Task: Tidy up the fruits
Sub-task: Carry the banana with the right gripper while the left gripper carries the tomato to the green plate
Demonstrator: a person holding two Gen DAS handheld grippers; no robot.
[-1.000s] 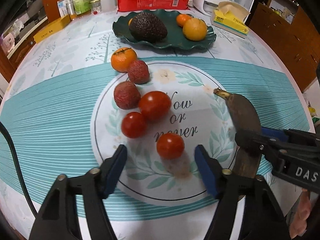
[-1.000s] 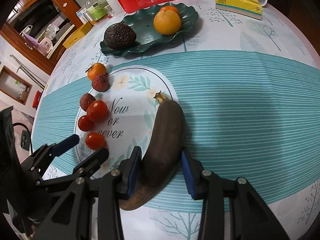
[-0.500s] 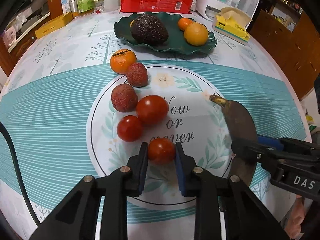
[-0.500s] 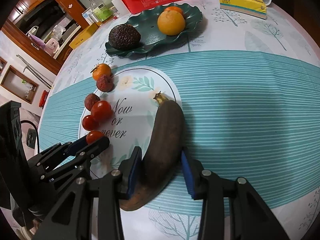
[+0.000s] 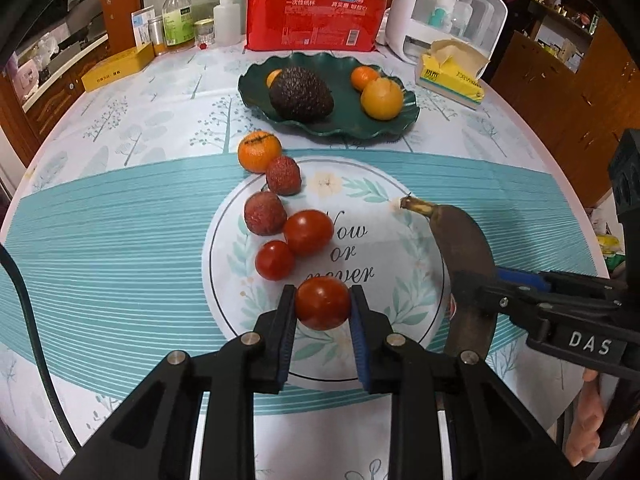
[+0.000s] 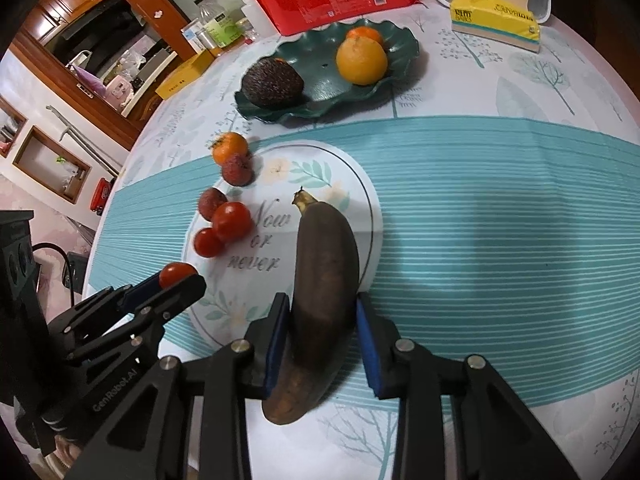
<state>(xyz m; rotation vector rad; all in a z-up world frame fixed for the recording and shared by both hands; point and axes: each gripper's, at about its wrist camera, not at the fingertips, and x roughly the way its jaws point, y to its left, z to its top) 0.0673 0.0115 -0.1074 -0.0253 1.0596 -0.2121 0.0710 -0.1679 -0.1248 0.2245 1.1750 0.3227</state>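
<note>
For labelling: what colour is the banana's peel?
Dark brown, nearly black, on the banana; clearest in the right wrist view.

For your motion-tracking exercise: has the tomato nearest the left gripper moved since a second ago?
Yes. The tomato, now clamped in the left gripper, has left its spot below the printed words on the tablecloth and sits raised against them.

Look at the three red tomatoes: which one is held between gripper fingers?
The nearest tomato, clamped in the left gripper; the other two tomatoes lie touching on the cloth.
</note>
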